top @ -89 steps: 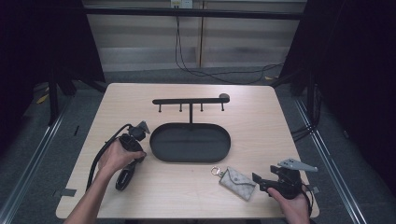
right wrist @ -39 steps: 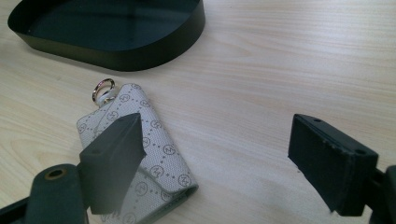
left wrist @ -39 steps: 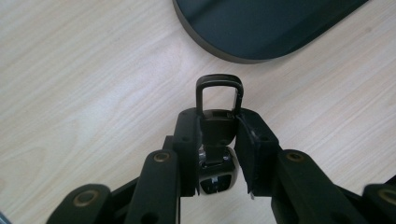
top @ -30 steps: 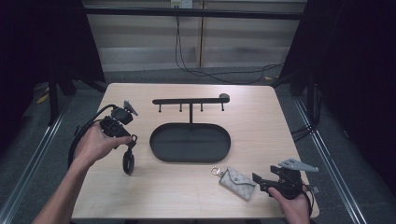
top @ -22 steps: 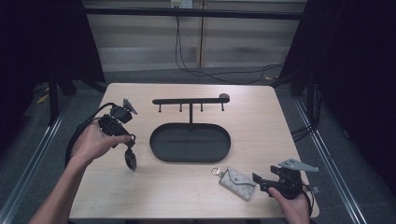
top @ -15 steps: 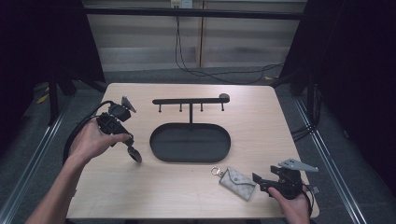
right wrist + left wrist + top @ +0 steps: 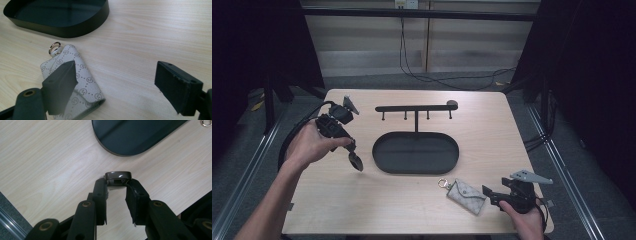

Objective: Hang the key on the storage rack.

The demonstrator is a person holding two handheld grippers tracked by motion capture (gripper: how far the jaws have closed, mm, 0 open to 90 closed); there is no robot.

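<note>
My left gripper (image 7: 352, 151) hangs over the table's left part, shut on a small dark glossy key fob (image 7: 356, 162). In the left gripper view the fob (image 7: 117, 178) sits clamped between the two jaw tips, above bare wood just left of the black oval tray (image 7: 140, 147). A grey patterned key pouch (image 7: 467, 196) with a metal ring (image 7: 443, 183) lies near the front edge. My right gripper (image 7: 488, 194) rests open just right of it. In the right gripper view the pouch (image 7: 83, 82) lies partly behind the left jaw, and the wide gap of this gripper (image 7: 116, 77) holds nothing.
The black oval tray (image 7: 379, 160) lies empty at the table's middle. Behind it a black rack (image 7: 416, 108) with several hooks stands on a post. A cable (image 7: 294, 135) loops from the left gripper off the left edge.
My left gripper has lifted the fob off the table and drawn back to the left; the fob end has swung up toward the tray. The right gripper has stayed still.
</note>
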